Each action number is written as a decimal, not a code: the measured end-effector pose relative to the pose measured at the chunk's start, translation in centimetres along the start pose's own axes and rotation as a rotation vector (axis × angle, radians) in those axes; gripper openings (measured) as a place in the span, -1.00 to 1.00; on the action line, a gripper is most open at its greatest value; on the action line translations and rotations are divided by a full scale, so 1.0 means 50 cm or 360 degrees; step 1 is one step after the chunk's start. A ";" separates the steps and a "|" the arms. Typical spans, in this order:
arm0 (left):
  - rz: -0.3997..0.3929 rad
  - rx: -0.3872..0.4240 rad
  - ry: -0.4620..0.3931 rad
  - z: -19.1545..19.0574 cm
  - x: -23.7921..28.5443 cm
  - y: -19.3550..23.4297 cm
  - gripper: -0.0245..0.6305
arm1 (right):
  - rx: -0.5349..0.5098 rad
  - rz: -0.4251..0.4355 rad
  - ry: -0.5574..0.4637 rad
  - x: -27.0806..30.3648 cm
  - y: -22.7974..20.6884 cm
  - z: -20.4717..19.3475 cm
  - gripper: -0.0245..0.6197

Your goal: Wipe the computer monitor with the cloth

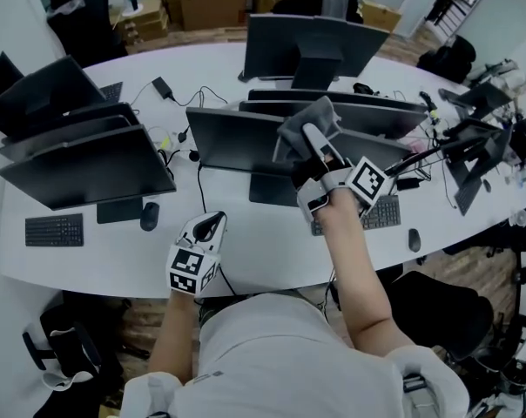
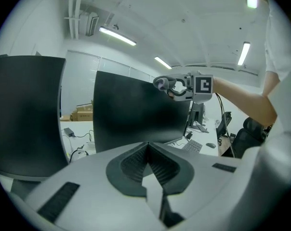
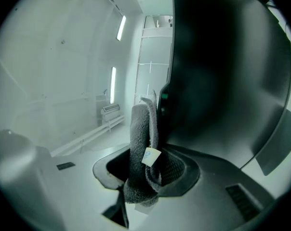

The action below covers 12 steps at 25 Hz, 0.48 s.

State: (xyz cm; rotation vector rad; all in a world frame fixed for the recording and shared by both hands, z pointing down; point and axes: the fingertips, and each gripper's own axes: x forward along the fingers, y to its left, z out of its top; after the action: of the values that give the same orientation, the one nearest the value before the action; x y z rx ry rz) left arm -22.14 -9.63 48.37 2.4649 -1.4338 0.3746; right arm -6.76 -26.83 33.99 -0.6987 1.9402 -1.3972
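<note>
Right gripper (image 1: 313, 146) clamps cloth (image 1: 308, 118) at monitor (image 1: 232, 139) top edge, right end; screen's long axis runs leftward from it; left gripper (image 1: 212, 224) closed, empty, well apart.

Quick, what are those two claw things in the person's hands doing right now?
Left gripper: closed, nothing in it.
Right gripper: closed on the grey cloth.

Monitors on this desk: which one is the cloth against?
The centre monitor straight ahead of the person: the right gripper holds the cloth at its top edge. The other monitors stand apart from it.
</note>
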 end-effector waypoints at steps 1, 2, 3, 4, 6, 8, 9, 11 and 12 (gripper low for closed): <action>0.0008 -0.0004 0.0001 0.001 -0.006 0.001 -0.92 | 0.0001 0.0001 0.0007 0.003 0.004 -0.004 -0.49; 0.0015 -0.0008 0.0001 0.000 -0.013 0.006 -0.92 | 0.0002 0.0003 0.0014 0.010 0.006 -0.011 -0.49; 0.0021 -0.0012 0.0002 -0.002 -0.019 0.012 -0.92 | 0.0004 0.0007 0.0020 0.018 0.008 -0.019 -0.49; 0.0028 -0.0015 0.0004 -0.003 -0.025 0.017 -0.92 | 0.0006 0.0011 0.0026 0.024 0.012 -0.025 -0.49; 0.0043 -0.0020 0.0008 -0.001 -0.036 0.015 -0.92 | 0.0009 0.0018 0.0041 0.029 0.020 -0.032 -0.49; 0.0057 -0.0026 0.0012 -0.001 -0.044 0.015 -0.92 | 0.0011 0.0021 0.0059 0.036 0.024 -0.040 -0.49; 0.0063 -0.0029 0.0013 -0.005 -0.049 0.021 -0.92 | 0.0013 0.0022 0.0069 0.043 0.022 -0.049 -0.49; 0.0075 -0.0038 0.0013 -0.019 -0.063 0.046 -0.92 | 0.0017 0.0025 0.0085 0.065 0.013 -0.080 -0.49; 0.0080 -0.0043 0.0013 -0.027 -0.074 0.063 -0.92 | 0.0016 0.0026 0.0092 0.079 0.011 -0.100 -0.49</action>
State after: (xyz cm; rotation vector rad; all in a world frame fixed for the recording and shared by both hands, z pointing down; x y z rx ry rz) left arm -26.77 -7.70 48.63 2.4069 -1.4903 0.3726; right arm -13.15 -26.50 33.89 -0.6432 1.9773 -1.4311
